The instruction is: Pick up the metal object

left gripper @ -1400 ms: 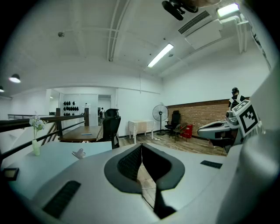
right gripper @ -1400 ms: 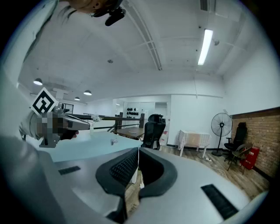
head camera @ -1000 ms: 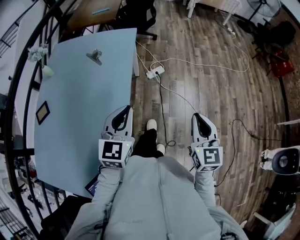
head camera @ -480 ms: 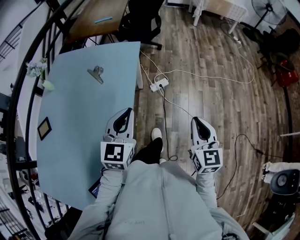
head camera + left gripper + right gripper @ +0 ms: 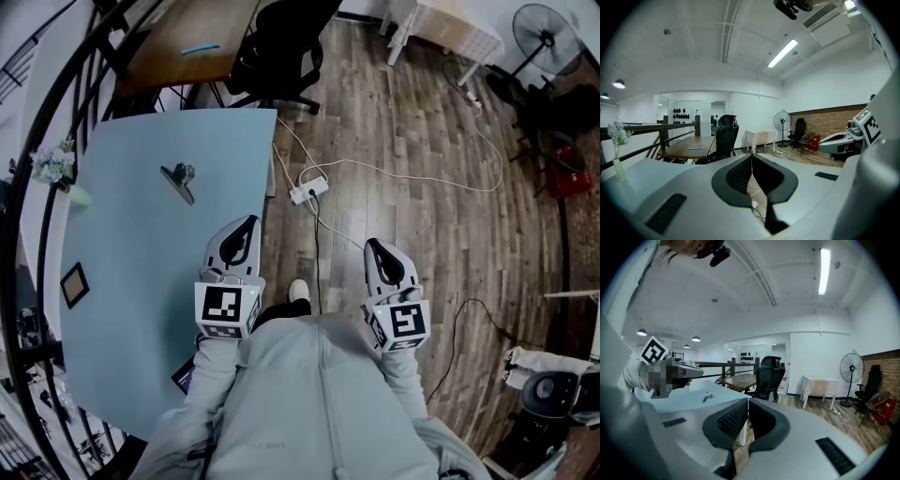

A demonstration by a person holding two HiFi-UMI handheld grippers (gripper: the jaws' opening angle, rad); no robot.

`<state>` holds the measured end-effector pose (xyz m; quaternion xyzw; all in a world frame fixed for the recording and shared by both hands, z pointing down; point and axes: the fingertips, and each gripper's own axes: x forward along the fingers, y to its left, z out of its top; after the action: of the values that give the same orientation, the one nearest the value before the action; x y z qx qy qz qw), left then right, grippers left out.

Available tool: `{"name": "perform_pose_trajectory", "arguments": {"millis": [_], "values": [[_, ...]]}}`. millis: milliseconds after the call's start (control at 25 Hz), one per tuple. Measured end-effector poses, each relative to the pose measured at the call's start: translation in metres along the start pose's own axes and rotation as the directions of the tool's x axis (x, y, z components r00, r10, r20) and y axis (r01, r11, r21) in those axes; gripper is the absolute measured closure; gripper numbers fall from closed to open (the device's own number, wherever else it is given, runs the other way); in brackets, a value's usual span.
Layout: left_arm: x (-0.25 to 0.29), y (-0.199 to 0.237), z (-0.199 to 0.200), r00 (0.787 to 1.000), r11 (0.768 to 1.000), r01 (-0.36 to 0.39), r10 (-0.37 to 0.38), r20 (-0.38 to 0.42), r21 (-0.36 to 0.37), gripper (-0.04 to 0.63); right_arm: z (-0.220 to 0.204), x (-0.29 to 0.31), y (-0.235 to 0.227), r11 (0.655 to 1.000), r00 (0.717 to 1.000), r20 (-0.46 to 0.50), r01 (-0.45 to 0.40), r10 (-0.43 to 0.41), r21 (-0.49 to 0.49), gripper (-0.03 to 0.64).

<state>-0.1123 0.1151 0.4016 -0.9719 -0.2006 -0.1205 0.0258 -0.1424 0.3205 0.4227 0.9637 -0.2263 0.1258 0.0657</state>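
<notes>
On the pale blue desk (image 5: pixel 131 272), toward its far end, lies the clip (image 5: pixel 178 178), alone and flat on the top. I judge it to be thin steel: light, stiff, slick on its faces and hard to damage. I would pinch it across the raised loop end, not the flat body. My left gripper (image 5: pixel 247 227) is closed and empty over the desk's right edge, with the clip ahead, a little left and well apart. My right gripper (image 5: pixel 377 253), also closed and empty, hangs over the floor (image 5: pixel 422 169).

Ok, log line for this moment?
stage: pre-grasp | left claw: shut, empty | right claw: shut, empty | metal object: on blue table, untouched
</notes>
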Motion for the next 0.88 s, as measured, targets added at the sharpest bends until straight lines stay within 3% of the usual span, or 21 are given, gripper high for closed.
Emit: {"name": "perform_pose_trajectory", "arguments": {"millis": [520,880], "values": [[0.02,0.043,-0.008,0.997,0.995,-0.073,0.073,-0.007,-0.069,0.568,0.01,0.052,-0.004,0.999,0.998,-0.045,-0.05,0.049,-0.02,0.592],[0.021,0.08,-0.015,0.986,0.98,-0.167,0.167,-0.002,-0.107,0.568,0.017,0.104,0.012,0.987,0.987,-0.052,-0.155,0.152,-0.049,0.592]]}}
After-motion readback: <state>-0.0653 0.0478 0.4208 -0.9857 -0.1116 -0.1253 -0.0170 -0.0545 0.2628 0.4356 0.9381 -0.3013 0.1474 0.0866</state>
